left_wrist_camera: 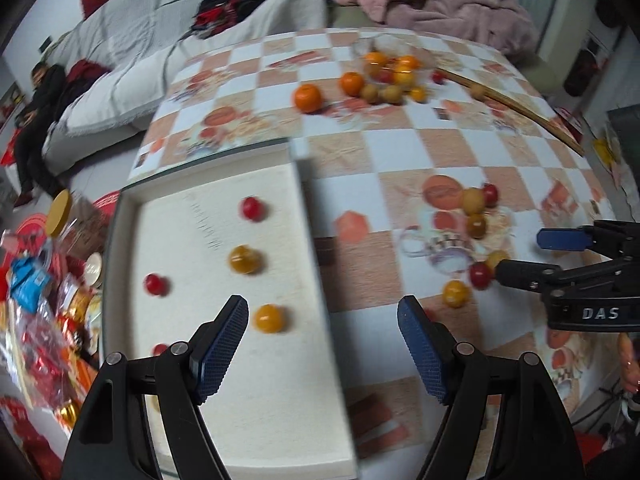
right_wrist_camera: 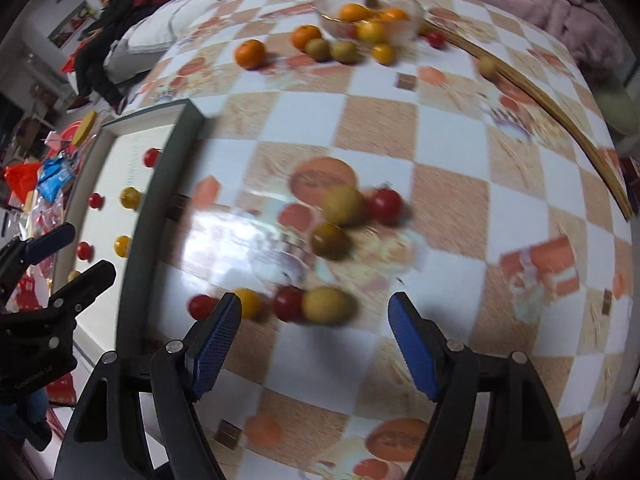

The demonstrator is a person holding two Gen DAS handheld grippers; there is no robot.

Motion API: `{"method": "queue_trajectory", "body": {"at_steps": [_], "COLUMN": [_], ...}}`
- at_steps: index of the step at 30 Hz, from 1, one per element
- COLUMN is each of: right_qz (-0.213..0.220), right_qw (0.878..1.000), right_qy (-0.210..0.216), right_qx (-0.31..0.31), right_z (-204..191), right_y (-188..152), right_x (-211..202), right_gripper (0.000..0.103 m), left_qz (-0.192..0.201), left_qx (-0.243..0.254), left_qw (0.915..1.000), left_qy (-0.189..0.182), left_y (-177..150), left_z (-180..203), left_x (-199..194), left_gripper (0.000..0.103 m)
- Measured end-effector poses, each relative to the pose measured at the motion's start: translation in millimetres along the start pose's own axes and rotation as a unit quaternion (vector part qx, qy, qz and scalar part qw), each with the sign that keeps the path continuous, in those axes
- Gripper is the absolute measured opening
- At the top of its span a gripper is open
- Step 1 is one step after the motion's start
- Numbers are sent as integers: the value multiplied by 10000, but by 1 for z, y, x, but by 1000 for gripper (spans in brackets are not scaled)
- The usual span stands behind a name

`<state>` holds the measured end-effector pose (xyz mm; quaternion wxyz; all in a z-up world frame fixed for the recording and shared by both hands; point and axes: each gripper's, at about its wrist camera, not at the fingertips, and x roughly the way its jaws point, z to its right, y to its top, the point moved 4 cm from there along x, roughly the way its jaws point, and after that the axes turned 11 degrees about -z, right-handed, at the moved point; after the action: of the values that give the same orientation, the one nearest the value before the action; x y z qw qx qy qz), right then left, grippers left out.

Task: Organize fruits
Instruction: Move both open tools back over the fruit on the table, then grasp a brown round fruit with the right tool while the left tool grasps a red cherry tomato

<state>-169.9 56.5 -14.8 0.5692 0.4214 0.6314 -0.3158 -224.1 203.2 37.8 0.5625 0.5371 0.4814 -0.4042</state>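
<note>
A white tray (left_wrist_camera: pixel 280 400) lies at the table's left edge with several red and yellow cherry tomatoes in it, such as a yellow one (left_wrist_camera: pixel 270 318). My left gripper (left_wrist_camera: pixel 322 346) is open and empty above the tray's right rim. My right gripper (right_wrist_camera: pixel 314 344) is open and empty, just short of a row of small fruits: a red tomato (right_wrist_camera: pixel 288 303) and a yellow-green fruit (right_wrist_camera: pixel 325 305). It shows at the right in the left wrist view (left_wrist_camera: pixel 520 254). A further cluster (right_wrist_camera: pixel 344 216) lies beyond. A glass bowl (right_wrist_camera: pixel 412 20) holding oranges stands at the far side.
The table has a checkered orange and white cloth (right_wrist_camera: pixel 440 200). A bamboo stick (right_wrist_camera: pixel 560 120) lies along its right side. Loose oranges (right_wrist_camera: pixel 250 53) and small fruits sit by the bowl. Clutter of packets (left_wrist_camera: pixel 36 300) lies off the left edge. A sofa (left_wrist_camera: pixel 160 40) stands behind.
</note>
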Motion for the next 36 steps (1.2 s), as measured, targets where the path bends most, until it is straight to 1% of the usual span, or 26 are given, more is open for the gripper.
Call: {"method": "queue_trajectory", "body": {"at_steps": [4,7,12,16,17,21,23,26,28,30,31,32,33,36], "right_qz": [-26,-50,-97,-81,-65,-38,24,28,18,-10,-33,-55,-70,-92], "right_qw": [10000,10000,9996,9989,9986,9969,9955,9940,9932,9927,9926,9926,9928,9939], "right_qy": [-12,-12,-22,-46,-52,-62,-43,58,130,230,277,314,342,442], "right_qx": [44,-28,-247,-466,-513,-785,-945,-1094,-1158,-1183,-1183,-1174,-1148,-1004], "right_z": [11,16,16,14,13,8,4,1,0,-2,-2,-2,-2,3], "right_y": [-10,-17,-22,-18,-17,-7,-3,0,1,1,1,1,1,-1], "right_x": [2,5,12,17,18,23,23,24,24,24,25,25,26,25], "right_gripper": [79,79,79,79,77,63,62,58,52,39,35,30,30,30], "left_qz": [-99,-189,-259,-311,-323,-380,-401,-416,-429,-483,-521,-557,-571,-554], "left_qx": [415,608,798,851,842,800,800,801,832,813,763,718,663,651], "left_qw": [9991,9979,9965,9959,9959,9960,9959,9959,9956,9955,9957,9956,9957,9956], "left_qy": [-82,-82,-51,49,60,79,119,20,12,-47,-116,-207,-302,-371], "left_y": [-1,-5,-8,-6,-5,-1,0,0,-1,-3,-4,-5,-6,-8], "left_z": [33,47,61,66,66,64,64,65,68,70,70,70,70,72], "left_x": [7,15,28,40,42,51,55,58,59,62,63,64,63,61], "left_gripper": [78,78,78,78,78,78,78,78,78,78,76,72,69,58]}}
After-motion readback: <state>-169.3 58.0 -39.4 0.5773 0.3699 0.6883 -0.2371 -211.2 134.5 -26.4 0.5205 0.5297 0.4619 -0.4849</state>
